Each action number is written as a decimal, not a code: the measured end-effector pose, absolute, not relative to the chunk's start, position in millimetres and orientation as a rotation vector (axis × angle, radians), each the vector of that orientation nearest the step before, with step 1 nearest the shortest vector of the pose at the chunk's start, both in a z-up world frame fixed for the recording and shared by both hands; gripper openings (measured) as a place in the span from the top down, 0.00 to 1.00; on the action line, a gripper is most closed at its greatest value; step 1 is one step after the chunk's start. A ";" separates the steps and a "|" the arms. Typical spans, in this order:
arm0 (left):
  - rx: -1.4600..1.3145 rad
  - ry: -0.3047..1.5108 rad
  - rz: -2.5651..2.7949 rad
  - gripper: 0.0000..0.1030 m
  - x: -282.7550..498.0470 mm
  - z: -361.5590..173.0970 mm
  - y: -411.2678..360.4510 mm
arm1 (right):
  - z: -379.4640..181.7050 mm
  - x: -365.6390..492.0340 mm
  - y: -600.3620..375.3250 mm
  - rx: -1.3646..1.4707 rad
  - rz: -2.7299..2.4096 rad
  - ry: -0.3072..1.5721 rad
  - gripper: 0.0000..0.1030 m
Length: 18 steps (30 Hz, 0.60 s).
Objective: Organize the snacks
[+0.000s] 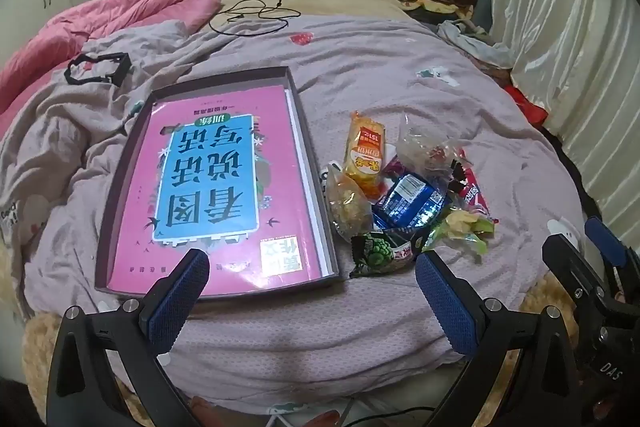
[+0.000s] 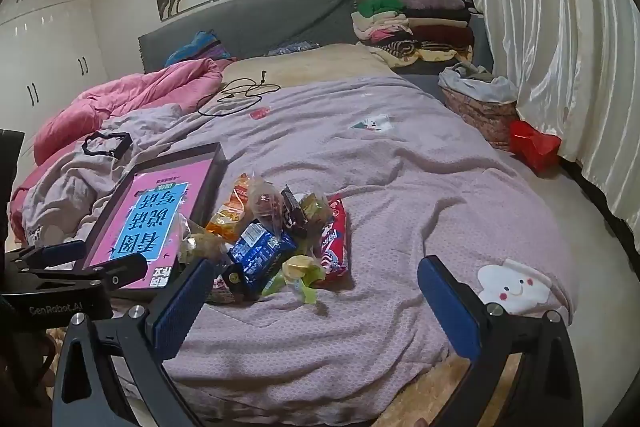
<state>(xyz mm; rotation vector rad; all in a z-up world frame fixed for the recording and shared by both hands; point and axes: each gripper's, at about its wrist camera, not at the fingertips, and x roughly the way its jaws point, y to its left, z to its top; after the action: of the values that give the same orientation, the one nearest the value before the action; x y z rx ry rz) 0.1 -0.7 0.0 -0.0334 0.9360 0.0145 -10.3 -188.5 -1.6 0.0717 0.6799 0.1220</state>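
A heap of snack packets lies on the mauve blanket: an orange one, a blue one, a green-black one and a red one. To its left sits a dark shallow box with a pink book inside. My left gripper is open and empty, just short of the box's near corner and the heap. My right gripper is open and empty, near side of the heap, blue packet closest. The box is at its left, beyond the left gripper.
A pink quilt is bunched at the far left, with a black cable and a black plastic frame on the bed. Folded clothes are stacked at the headboard. Curtains, a basket and a red bag line the right side.
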 end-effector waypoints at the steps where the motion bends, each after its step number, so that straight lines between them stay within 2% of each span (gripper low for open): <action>1: -0.032 0.934 0.013 0.00 0.1 0.1 -1.3 | -1.7 -10.3 -188.1 0.075 0.123 0.680 0.00; 18: -0.051 0.926 -0.005 0.00 -1.2 2.4 1.8 | -1.3 -12.6 -182.8 0.069 0.126 0.680 0.00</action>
<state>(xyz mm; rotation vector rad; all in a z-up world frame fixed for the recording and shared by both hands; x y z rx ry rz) -1.2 1.8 2.4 -0.0509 0.9265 -0.0051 -12.6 -182.8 -1.3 0.0687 0.6797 0.1260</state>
